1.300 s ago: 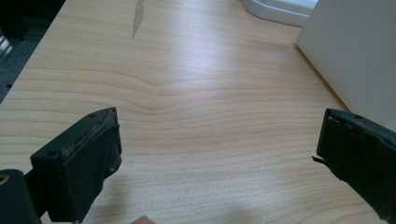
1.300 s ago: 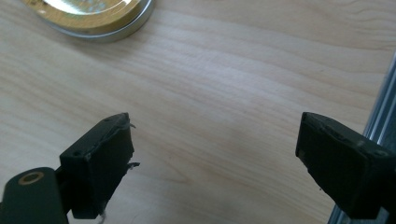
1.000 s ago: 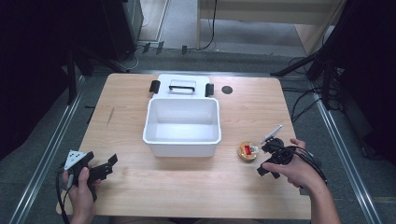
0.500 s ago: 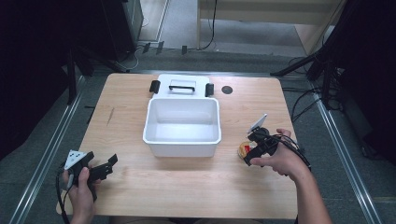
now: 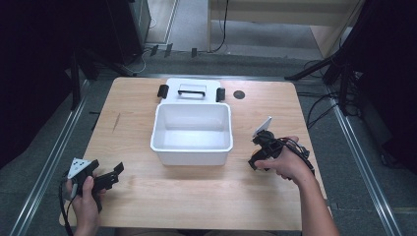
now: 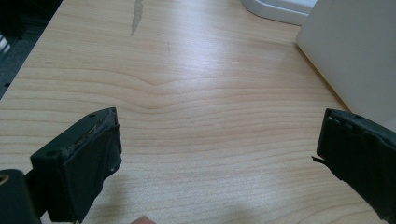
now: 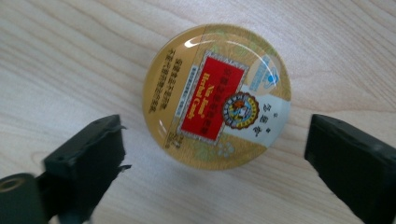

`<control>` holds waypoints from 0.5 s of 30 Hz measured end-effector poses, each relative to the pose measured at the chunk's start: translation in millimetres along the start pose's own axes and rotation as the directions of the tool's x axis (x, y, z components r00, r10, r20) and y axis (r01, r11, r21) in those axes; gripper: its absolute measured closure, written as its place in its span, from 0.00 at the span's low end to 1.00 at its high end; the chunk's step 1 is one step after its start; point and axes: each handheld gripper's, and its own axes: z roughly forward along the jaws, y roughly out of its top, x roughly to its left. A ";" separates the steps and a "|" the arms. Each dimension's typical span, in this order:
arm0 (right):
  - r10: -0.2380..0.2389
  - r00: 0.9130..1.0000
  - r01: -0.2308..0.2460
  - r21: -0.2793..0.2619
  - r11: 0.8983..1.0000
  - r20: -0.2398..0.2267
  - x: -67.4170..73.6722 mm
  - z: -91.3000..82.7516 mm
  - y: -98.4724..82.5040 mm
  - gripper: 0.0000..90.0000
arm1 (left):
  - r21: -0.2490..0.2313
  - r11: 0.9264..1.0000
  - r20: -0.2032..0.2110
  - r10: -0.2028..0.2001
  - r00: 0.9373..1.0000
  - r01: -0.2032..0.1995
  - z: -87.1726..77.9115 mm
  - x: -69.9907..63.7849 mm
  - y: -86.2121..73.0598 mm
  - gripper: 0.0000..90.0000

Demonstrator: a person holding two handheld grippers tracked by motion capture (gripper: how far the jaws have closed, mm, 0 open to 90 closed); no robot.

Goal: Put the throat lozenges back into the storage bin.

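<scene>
Down comes the right gripper (image 7: 215, 154) over the herbal candy tin (image 7: 217, 95), tipped steeply from where it hovered level a moment ago, and the tin now sits framed between its wide-spread jaws, untouched. That reads as a grasp being lined up. In the high view the tin lies hidden under that gripper (image 5: 260, 150) at centre right, just beside the white plastic bin (image 5: 192, 145). Behind the bin rests its lid (image 5: 192, 90). Lower left, the left gripper (image 5: 110, 174) idles on the wooden table (image 5: 196, 196), jaws apart and empty.
</scene>
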 end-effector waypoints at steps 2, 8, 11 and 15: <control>0.029 1.000 -0.029 -0.017 0.999 -0.001 -1.4 2.0 3.3 0.13 | 0.001 1.000 0.000 0.002 1.000 -0.002 0.0 0.0 0.0 0.00; 0.062 0.998 -0.062 -0.010 0.998 0.000 -2.4 8.7 7.8 0.14 | 0.001 1.000 0.000 0.002 1.000 -0.002 0.0 0.0 0.0 0.00; 0.084 0.996 -0.084 -0.011 0.996 -0.009 -4.1 11.3 8.6 0.14 | 0.001 1.000 0.000 0.002 1.000 -0.002 0.0 0.0 0.0 0.00; 0.082 0.996 -0.082 -0.018 0.996 -0.016 -4.3 14.3 8.8 0.19 | 0.001 1.000 0.000 0.002 1.000 -0.002 0.0 0.0 0.0 0.00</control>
